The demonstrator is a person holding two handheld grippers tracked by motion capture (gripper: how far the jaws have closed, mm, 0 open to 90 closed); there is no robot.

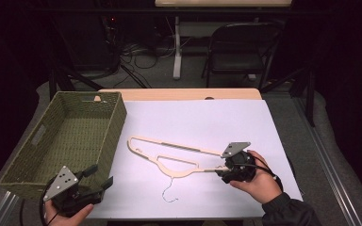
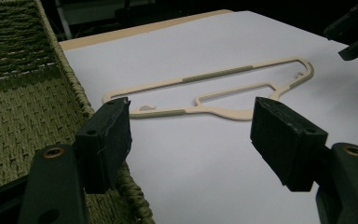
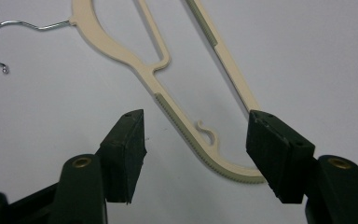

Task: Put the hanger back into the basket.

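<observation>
High view: the person's right hand [image 1: 259, 181] lies low on the white sheet [image 1: 193, 122] that covers the surface, at its right side, with the wrist coming in from the bottom edge in a dark sleeve [image 1: 290, 212]. It holds the right claw [image 1: 224, 173] pointing left toward the end of the one cream hanger [image 1: 169, 155], which lies flat on the sheet in the middle, its wire hook [image 1: 168, 192] curling toward the person.

In the right gripper view the right claw [image 3: 196, 144] is low over the sheet with its jaws apart, one on each side of the rounded end of the hanger [image 3: 191, 126]. The pads do not press on it, and a gap shows on both sides. The hook [image 3: 0, 39] lies at the upper left of that view.

The left hand [image 1: 66, 212] sits at the bottom left corner, just below the near end of the one green woven basket [image 1: 113, 127]. It holds the left claw [image 1: 101, 176] aimed up and to the right across the sheet. In the left gripper view the left claw [image 2: 191, 126] has its jaws wide apart with nothing between them. The hanger [image 2: 223, 93] lies well ahead of it and the basket wall [image 2: 70, 79] is just beside the left jaw.

Count: two claws, one hanger, one basket, one white sheet. Behind the surface stands one folding chair [image 1: 242, 47].
</observation>
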